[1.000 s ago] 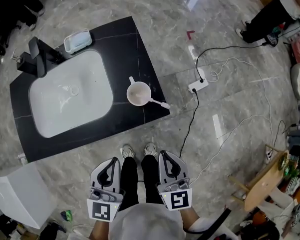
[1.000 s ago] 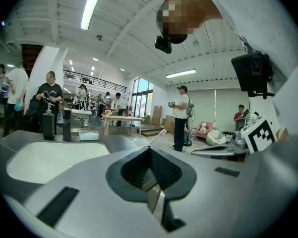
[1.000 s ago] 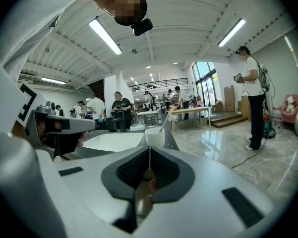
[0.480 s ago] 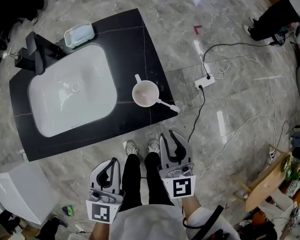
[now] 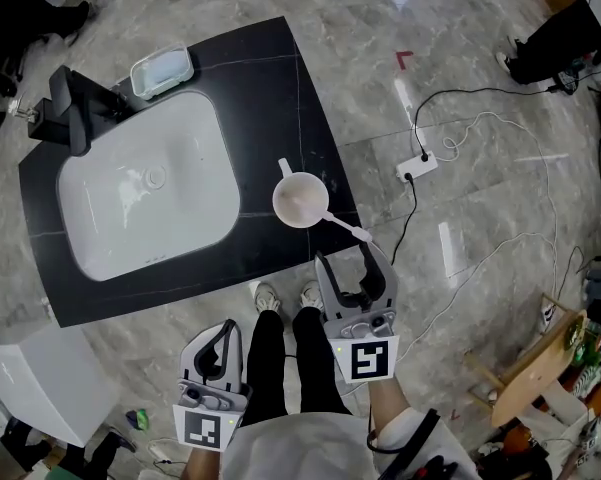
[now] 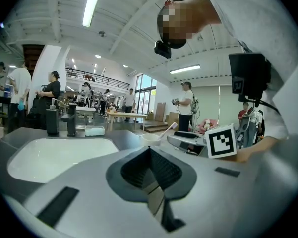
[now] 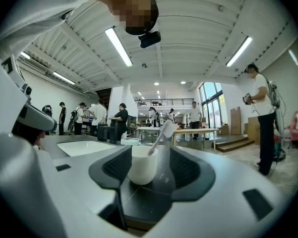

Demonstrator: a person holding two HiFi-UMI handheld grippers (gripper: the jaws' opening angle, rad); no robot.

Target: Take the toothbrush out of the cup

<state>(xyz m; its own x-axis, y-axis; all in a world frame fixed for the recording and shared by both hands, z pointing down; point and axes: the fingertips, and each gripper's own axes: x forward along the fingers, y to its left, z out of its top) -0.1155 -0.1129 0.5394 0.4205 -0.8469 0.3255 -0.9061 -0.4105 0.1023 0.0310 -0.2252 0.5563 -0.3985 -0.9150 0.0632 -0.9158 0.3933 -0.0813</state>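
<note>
A white cup [image 5: 301, 199] stands on the black counter [image 5: 270, 78] near its front right corner. A white toothbrush [image 5: 346, 228] leans out of it to the right, past the counter's edge. My right gripper [image 5: 350, 261] hovers just short of that corner with its jaws opening wide. In the right gripper view the cup [image 7: 143, 165] and toothbrush [image 7: 161, 134] show ahead between the pads [image 7: 188, 168], which touch nothing. My left gripper [image 5: 221, 336] hangs lower, by the person's legs, shut and empty. From it the cup [image 6: 150, 139] shows far off.
A white sink basin [image 5: 150, 193] fills the counter's left part, with a black faucet [image 5: 70, 108] and a soap dish [image 5: 160, 71] behind it. A power strip [image 5: 417, 167] with cables lies on the floor to the right. A white box [image 5: 40, 388] stands at lower left.
My right gripper has moved forward to the counter's corner and its jaws have gone from shut to wide open. The left gripper has stayed where it was.
</note>
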